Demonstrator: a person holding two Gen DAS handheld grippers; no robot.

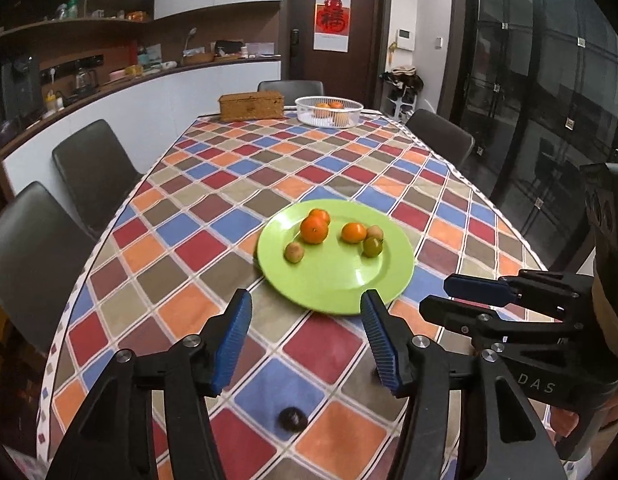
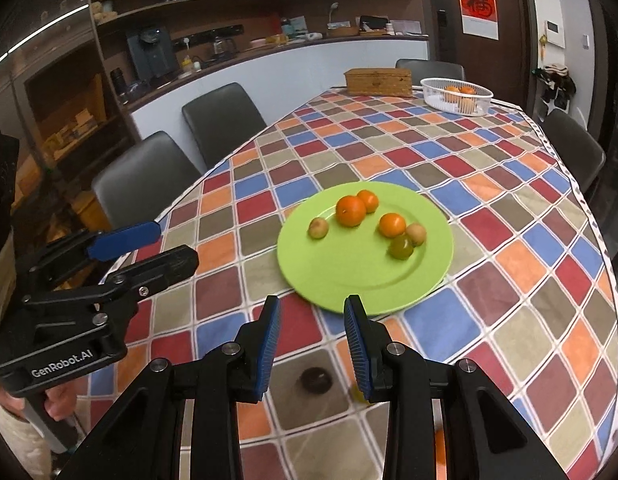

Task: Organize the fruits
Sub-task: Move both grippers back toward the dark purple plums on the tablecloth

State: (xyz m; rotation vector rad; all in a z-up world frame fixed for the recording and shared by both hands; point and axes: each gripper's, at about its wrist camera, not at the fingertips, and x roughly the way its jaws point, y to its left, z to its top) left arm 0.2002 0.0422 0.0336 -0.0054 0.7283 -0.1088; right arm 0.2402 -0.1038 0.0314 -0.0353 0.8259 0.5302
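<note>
1. While you've got both grippers hanging over the near end of the table, nothing sits between either pair of fingers. Your left gripper (image 1: 307, 300) has its blue pads spread fairly wide, empty. Your right gripper (image 2: 312, 308) has its pads at a narrower gap, but still clearly apart and gripping nothing.

2. Fruit-wise: the green plate (image 1: 349, 284) sits mid-table just past your fingertips. On it are three oranges (image 1: 314, 229), two bunched touching at the back and one to the right, plus three smaller greenish-brown fruits (image 1: 294, 252); two of those sit right beside the lone orange, the third on its own to the left.

3. Near the table edge, below your fingers, a small dark round fruit (image 1: 293, 418) lies on the cloth, off the plate. In the right wrist view something yellowish peeks out behind the right finger, mostly hidden, so can't tell what it is.

4. Far end of the table: a white basket (image 1: 309, 116) with more orange fruit inside, and a woven box (image 1: 251, 106) just to its left.

5. Surface is a checked tablecloth (image 1: 213, 216) in red, blue, orange and tan diamonds. Dark chairs (image 1: 93, 168) line both sides and the far end.

6. Room: a curved counter with shelves and kitchen clutter on the left, a dark door (image 1: 333, 32) with a red poster behind, dark glass panels on the right.
</note>
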